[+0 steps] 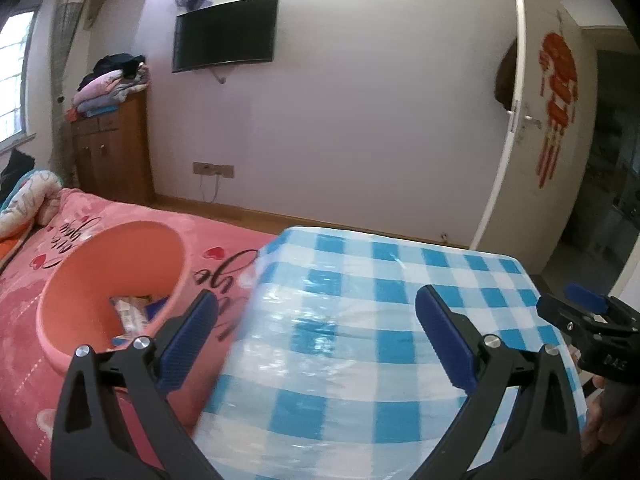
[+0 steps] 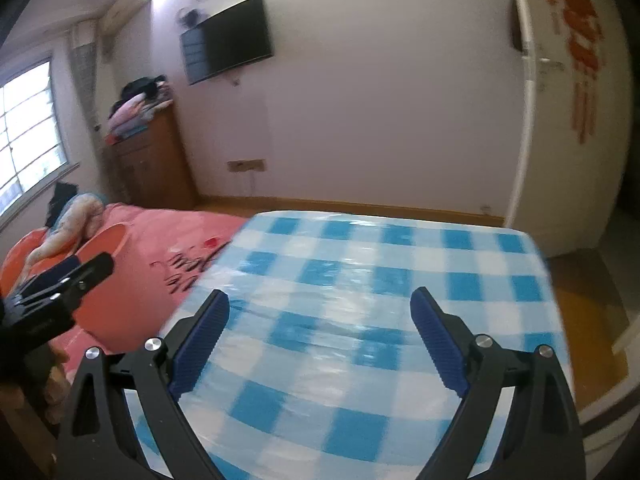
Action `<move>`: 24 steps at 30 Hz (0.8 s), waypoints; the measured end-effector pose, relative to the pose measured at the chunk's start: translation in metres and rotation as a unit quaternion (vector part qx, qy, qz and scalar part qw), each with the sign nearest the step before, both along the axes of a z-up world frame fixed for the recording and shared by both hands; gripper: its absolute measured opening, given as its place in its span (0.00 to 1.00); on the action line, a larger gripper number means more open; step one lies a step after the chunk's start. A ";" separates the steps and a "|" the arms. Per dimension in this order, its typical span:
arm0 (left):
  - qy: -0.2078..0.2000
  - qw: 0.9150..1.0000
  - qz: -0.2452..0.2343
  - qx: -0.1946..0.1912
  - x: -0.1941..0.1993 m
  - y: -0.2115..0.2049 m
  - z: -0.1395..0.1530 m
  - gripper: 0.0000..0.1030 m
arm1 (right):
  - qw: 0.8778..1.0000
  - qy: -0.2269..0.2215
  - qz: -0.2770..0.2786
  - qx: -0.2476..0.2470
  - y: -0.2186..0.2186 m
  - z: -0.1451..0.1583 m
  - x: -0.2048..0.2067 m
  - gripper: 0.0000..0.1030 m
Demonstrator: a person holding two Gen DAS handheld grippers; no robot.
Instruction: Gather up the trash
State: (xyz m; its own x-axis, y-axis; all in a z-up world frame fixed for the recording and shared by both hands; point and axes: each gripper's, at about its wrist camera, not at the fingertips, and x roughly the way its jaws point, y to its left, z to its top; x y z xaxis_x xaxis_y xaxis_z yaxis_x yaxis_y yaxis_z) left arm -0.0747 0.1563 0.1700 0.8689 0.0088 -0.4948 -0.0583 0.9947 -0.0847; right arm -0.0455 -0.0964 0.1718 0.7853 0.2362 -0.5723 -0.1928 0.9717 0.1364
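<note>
Trash (image 1: 132,312) lies at the bottom of a pink basin (image 1: 80,344), and from these views it looks like some flat paper or plastic wrappers, white with blue and red print. I judge it as very light, thin and easy to crumple, not fragile. A wrapper lying flat is hard to pinch, so I think a raised edge or a fold is the best place to take hold.

From the biggest thing down: the bed (image 1: 36,392) has a soft, fluffy pink cover with hearts and dark script letters. Beside it stands a table with a blue and white checked cloth (image 1: 360,280). This cloth is glossy, with wrinkles that catch the light, so it is probably plastic and slippery. I see no trash on the table now.

The basin sits on the bed cover, just beside the table edge. It is round, smooth, stiff plastic with quite high walls, so a gripper has to reach in from above.

The left gripper (image 1: 316,336) hangs over the table edge near the basin, its jaws spread wide and with nothing between them. The right gripper (image 2: 320,336) hovers over the checked cloth, also spread and empty. The pads (image 2: 436,344) of both are dark blue and ribbed, good for thin slippery film.
</note>
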 end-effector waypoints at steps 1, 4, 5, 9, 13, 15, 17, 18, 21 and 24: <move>0.001 1.000 -0.008 0.001 0.000 -0.008 0.001 0.96 | 1.000 -0.002 -0.009 -0.004 -0.010 0.000 -0.004 0.88; 0.002 1.000 -0.020 0.002 -0.003 -0.026 0.004 0.96 | 0.999 -0.007 -0.032 -0.013 -0.031 0.001 -0.014 0.88; 0.003 1.000 -0.029 0.001 -0.003 -0.035 0.005 0.96 | 0.999 -0.010 -0.039 -0.017 -0.038 0.002 -0.019 0.88; 0.008 0.999 -0.052 0.010 -0.005 -0.062 0.006 0.96 | 0.997 -0.021 -0.067 -0.023 -0.063 0.007 -0.035 0.88; 0.003 0.997 -0.069 0.024 -0.014 -0.084 0.011 0.96 | 0.996 -0.031 -0.086 -0.022 -0.079 0.011 -0.046 0.88; 0.001 0.997 -0.078 0.030 -0.019 -0.095 0.013 0.96 | 0.995 -0.036 -0.095 -0.023 -0.086 0.014 -0.053 0.88; -0.002 0.996 -0.083 0.035 -0.024 -0.103 0.014 0.96 | 0.993 -0.042 -0.104 -0.027 -0.091 0.016 -0.061 0.88; -0.004 0.995 -0.087 0.038 -0.026 -0.108 0.015 0.96 | 0.993 -0.044 -0.107 -0.028 -0.093 0.018 -0.064 0.88; -0.008 0.995 -0.091 0.048 -0.031 -0.119 0.016 0.96 | 0.992 -0.049 -0.116 -0.029 -0.102 0.020 -0.072 0.88; -0.015 0.994 -0.093 0.054 -0.036 -0.127 0.019 0.96 | 0.990 -0.053 -0.126 -0.032 -0.110 0.021 -0.078 0.89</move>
State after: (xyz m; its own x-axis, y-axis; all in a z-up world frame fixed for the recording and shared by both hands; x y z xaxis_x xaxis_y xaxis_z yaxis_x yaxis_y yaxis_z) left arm -0.1104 0.0290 0.1889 0.8746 -0.1025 -0.4739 0.1291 0.9913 0.0238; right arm -0.1233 -0.2060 0.1931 0.8709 -0.0098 -0.4913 0.0476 0.9968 0.0645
